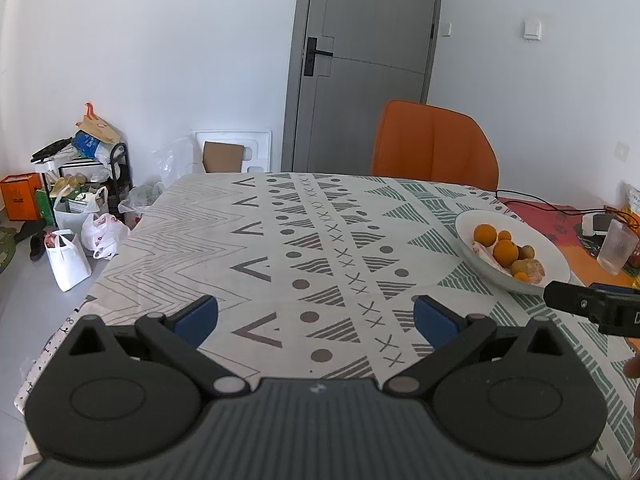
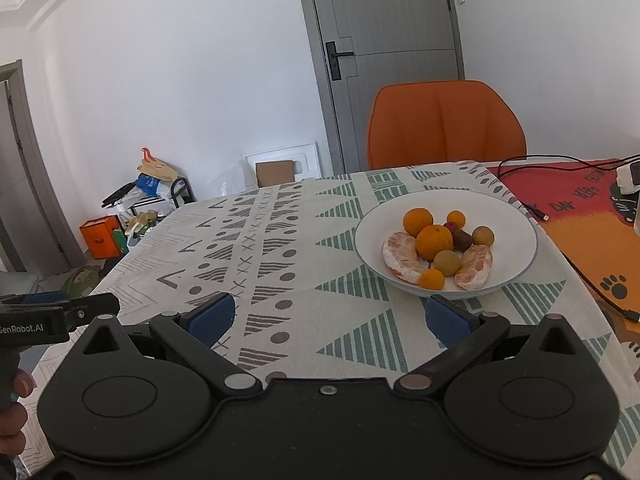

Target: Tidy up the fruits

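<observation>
Left gripper [image 1: 316,316] nearest, jaws wide apart, empty, above patterned tablecloth [image 1: 280,240]; white bowl [image 1: 472,220] of fruit far right.

Right gripper [image 2: 330,316] likewise spread, empty, near bowl rim [image 2: 364,224]. Oranges [image 2: 434,242] likely firm, round, may roll: grip across middle. Peeled pomelo segments [image 2: 400,258] probably soft, tear easily.

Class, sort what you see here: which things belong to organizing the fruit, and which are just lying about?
Belongs to the job:
white bowl
oranges
peeled pomelo segments

Just lying about:
orange chair
black cable
plastic cup
floor bags
</observation>
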`<act>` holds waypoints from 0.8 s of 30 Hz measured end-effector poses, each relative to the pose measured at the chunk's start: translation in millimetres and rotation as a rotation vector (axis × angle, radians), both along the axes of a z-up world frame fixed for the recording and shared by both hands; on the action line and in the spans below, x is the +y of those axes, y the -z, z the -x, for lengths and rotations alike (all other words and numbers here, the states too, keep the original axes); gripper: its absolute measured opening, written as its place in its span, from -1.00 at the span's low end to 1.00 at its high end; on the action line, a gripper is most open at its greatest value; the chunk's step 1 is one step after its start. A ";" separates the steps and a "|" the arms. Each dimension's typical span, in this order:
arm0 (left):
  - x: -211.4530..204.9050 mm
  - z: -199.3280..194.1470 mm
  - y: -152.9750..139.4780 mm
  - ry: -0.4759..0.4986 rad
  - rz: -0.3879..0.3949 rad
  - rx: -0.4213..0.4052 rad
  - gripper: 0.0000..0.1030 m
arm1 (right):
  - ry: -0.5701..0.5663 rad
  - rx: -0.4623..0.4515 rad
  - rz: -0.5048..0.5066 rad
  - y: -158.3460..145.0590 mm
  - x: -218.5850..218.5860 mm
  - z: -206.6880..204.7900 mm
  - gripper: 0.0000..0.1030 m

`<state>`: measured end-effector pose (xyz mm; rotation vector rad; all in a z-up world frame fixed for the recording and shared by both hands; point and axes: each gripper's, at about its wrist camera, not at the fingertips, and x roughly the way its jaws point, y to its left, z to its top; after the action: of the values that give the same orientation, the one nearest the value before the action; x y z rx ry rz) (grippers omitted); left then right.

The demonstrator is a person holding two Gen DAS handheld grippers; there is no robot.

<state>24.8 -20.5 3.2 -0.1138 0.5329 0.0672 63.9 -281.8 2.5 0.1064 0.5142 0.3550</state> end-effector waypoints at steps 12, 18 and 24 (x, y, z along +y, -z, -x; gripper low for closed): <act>0.2 -0.2 -0.7 0.005 0.004 0.007 1.00 | -0.003 0.004 -0.005 1.7 0.6 0.0 1.00; -0.9 0.0 -1.1 0.006 0.002 0.006 1.00 | -0.002 0.004 -0.003 1.6 1.2 0.3 1.00; -1.4 -0.2 -1.4 0.006 0.003 0.007 1.00 | -0.001 0.006 -0.001 1.7 1.2 0.1 1.00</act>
<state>25.0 -21.9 4.6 -0.1146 0.5405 0.0611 63.7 -280.5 0.8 0.1078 0.5197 0.3559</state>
